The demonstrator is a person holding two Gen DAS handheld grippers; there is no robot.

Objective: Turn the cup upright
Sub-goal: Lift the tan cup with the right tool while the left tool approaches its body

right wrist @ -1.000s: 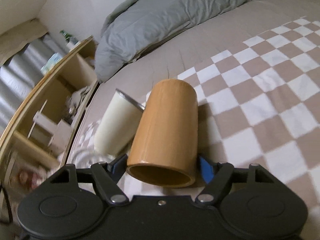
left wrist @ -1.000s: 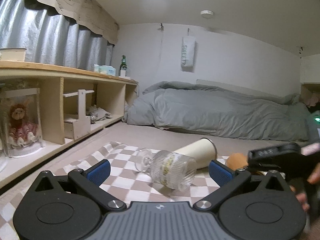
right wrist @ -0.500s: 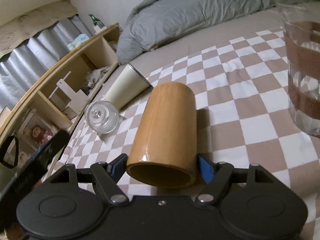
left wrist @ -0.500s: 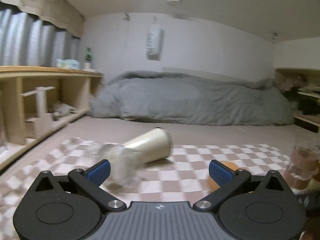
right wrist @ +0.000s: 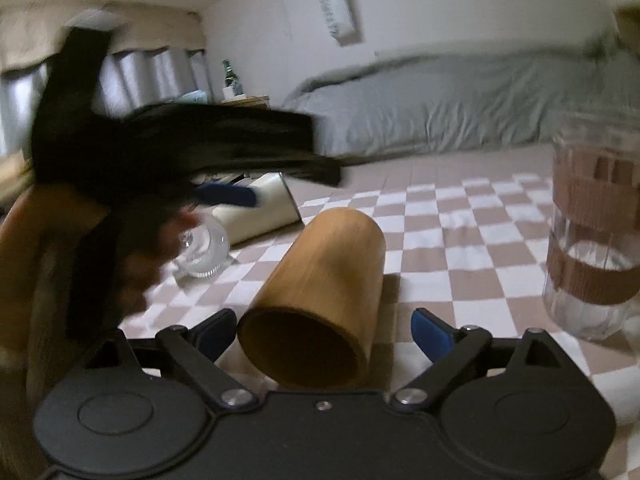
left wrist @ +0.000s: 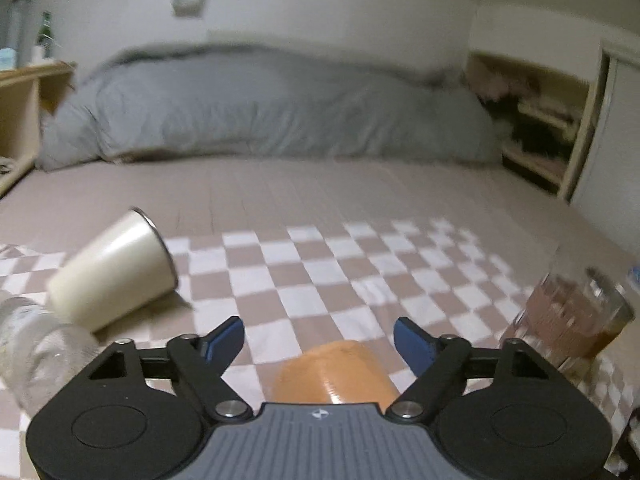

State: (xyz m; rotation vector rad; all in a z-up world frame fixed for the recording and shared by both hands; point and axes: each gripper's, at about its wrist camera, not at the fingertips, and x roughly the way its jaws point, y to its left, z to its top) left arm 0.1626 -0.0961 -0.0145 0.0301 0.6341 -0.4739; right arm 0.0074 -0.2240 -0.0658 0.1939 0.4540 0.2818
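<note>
The wooden cup (right wrist: 320,304) is lying sideways on the checkered cloth (right wrist: 460,240), mouth facing the wide-spread right tongs (right wrist: 320,330), while the left tongs (left wrist: 319,336), also gaping, are showing only its closed end.

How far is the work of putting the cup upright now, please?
Nothing looks done: the wooden cup lies on its side on the checkered cloth. In hand: the right claw is open around its mouth; the left claw is open above it. Left: gripping and flipping.
</note>
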